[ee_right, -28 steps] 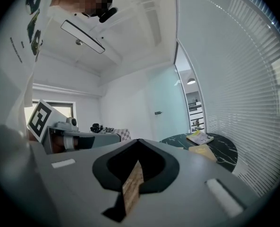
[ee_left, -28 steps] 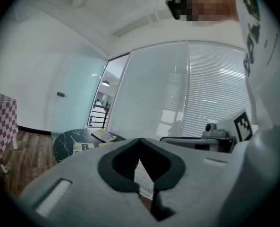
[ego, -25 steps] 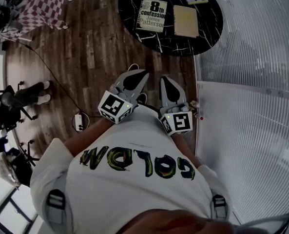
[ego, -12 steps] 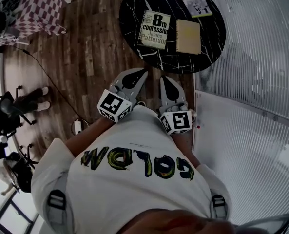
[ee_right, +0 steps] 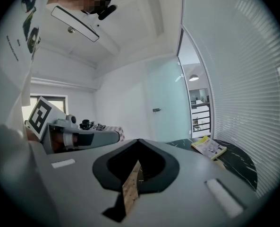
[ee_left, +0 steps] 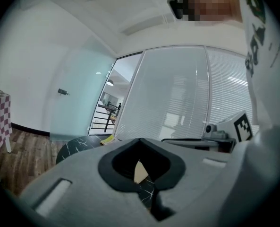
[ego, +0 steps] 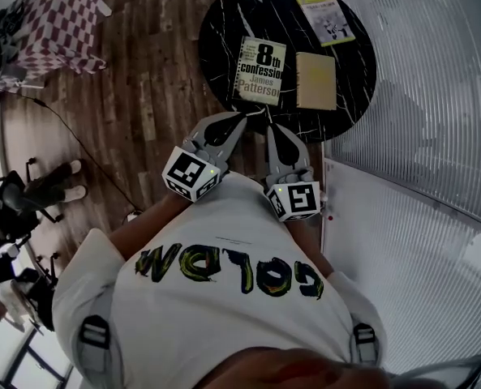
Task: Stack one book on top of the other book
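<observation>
Two books lie side by side on the round black marble table (ego: 224, 23): a paperback titled "8th confession" (ego: 262, 71) and a plain tan book (ego: 315, 80) to its right. My left gripper (ego: 242, 118) is shut and empty, its tips at the table's near edge, just short of the paperback. Beside it my right gripper (ego: 272, 129) is also shut on nothing, short of the table. In the left gripper view the closed jaws (ee_left: 140, 141) hide most of the table (ee_left: 76, 146). The right gripper view shows shut jaws (ee_right: 139, 141) and the table (ee_right: 241, 167).
A yellow-green booklet (ego: 325, 16) (ee_right: 208, 146) lies at the table's far side. A glass wall with blinds (ego: 427, 136) runs along the right. A table with a checkered cloth (ego: 62, 19) stands at the far left, office chairs (ego: 13, 193) and a floor cable (ego: 86, 136) lie left.
The person has walked toward the round table: the table and books now sit closer to both grippers. Both grippers stayed shut and kept their pose side by side.
</observation>
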The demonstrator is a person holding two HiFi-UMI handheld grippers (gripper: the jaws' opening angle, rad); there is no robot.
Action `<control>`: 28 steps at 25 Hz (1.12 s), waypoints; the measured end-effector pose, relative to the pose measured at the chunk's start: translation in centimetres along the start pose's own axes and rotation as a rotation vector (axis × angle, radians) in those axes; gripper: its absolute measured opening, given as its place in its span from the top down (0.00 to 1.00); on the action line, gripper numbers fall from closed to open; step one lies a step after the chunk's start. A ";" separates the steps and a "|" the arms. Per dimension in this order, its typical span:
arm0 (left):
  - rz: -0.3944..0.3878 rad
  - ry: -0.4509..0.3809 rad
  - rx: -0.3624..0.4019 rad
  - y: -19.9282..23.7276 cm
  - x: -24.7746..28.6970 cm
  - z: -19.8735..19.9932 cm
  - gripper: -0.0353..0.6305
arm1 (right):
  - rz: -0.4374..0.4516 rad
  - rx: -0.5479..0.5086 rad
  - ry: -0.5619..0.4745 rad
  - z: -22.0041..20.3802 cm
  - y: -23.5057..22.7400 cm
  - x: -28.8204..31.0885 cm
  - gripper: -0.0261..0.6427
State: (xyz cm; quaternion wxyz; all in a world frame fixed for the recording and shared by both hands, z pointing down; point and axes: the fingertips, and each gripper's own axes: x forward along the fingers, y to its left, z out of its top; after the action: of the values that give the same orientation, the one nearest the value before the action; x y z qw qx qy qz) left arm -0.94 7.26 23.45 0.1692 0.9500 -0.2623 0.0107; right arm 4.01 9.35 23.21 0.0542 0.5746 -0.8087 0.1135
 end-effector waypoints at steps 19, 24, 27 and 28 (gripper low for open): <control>0.016 0.023 -0.038 3.3 1.1 -0.1 0.94 | 0.001 0.009 0.043 -0.2 -0.7 3.4 0.96; 0.035 0.027 -0.038 2.7 1.5 -0.2 0.94 | 0.006 0.017 0.051 -0.4 -1.8 2.9 0.96; 0.045 0.029 -0.043 2.7 1.6 -0.2 0.94 | 0.011 0.024 0.060 -0.6 -2.0 2.9 0.96; 0.047 0.033 -0.046 2.6 1.7 -0.4 0.94 | 0.012 0.026 0.065 -0.7 -2.1 2.9 0.96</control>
State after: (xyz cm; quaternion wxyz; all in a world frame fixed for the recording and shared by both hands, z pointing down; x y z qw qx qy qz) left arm -0.76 4.42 24.80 0.1950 0.9390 -0.2821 0.0242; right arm 4.96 6.24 24.81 0.0724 0.5662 -0.8086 0.1428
